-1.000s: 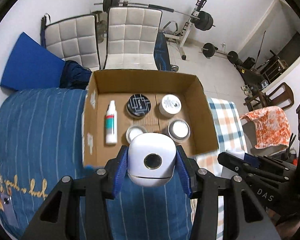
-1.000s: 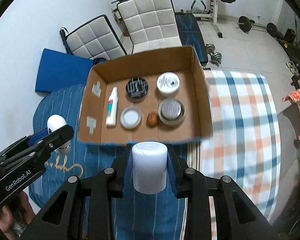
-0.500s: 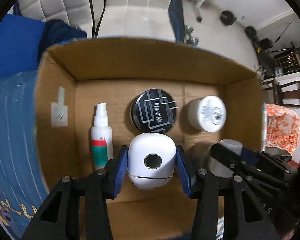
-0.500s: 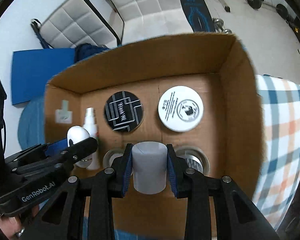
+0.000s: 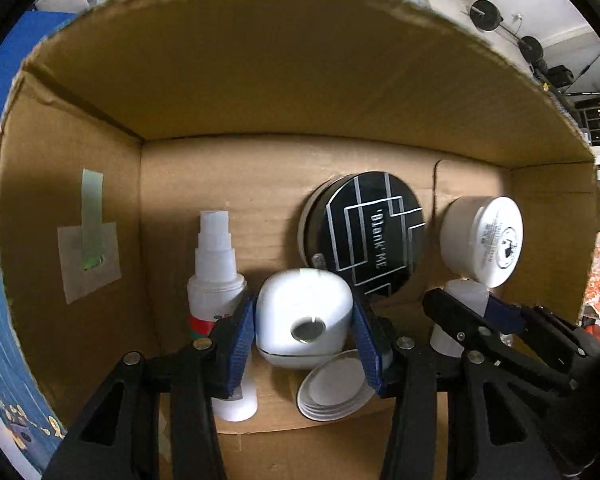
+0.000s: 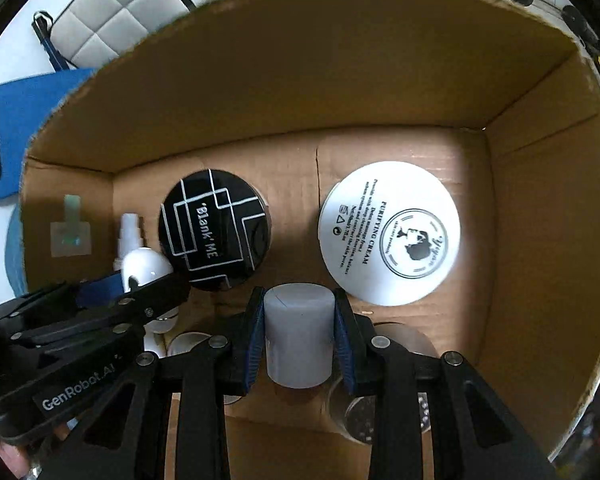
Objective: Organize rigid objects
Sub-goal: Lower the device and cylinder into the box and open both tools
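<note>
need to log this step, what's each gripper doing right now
Left gripper: shut on the rounded white plastic case with a silver button.
Right gripper: shut on the pale grey plastic cylinder.

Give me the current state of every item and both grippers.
Left gripper: shut on white rounded case, inside the box.
Right gripper: shut on grey cylinder, inside the box.
Cardboard box: open-topped.
Spray bottle: lying flat, capped.
Black tin: lid on.
White cream jar: lid on.
</note>
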Available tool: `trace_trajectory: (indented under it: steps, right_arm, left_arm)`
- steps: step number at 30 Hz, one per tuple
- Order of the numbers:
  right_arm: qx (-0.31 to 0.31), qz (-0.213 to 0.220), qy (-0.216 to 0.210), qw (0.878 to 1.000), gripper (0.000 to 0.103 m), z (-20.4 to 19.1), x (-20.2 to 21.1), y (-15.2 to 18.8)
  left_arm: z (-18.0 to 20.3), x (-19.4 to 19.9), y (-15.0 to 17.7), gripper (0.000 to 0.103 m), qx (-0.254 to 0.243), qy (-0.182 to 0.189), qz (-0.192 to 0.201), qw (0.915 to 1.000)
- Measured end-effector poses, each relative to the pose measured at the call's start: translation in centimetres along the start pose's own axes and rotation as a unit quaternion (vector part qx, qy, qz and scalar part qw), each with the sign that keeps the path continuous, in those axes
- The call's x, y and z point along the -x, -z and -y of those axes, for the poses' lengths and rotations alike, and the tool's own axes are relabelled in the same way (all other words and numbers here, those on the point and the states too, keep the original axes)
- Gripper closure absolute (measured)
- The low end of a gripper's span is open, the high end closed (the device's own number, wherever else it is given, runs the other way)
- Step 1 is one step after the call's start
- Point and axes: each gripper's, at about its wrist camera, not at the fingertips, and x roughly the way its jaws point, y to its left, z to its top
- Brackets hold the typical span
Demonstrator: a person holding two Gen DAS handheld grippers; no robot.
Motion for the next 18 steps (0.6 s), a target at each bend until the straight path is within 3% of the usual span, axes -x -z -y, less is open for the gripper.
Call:
trace_trajectory:
  steps: [6, 14, 18]
  right_arm:
    - [-0.002, -0.007, 0.010, 1.000, 0.069, -0.4, -1.3, -0.3]
    - [-0.003, -0.006, 0.009, 1.000, 0.067, 0.3, -0.5, 0.6]
    - [-0.006, -0.001, 0.015, 1.000, 0.050, 0.7, 0.3, 1.2]
  left_arm:
    - [0.9, -0.5, -0.1, 0.047, 0.002, -0.016, -0.006, 0.9999]
    - [2.5, 1.3, 0.7, 0.043, -0.009, -0.038, 0.019, 0.9990]
    - [2.3, 2.6, 2.0, 0.035, -0.015, -0.041, 0.039, 0.9983]
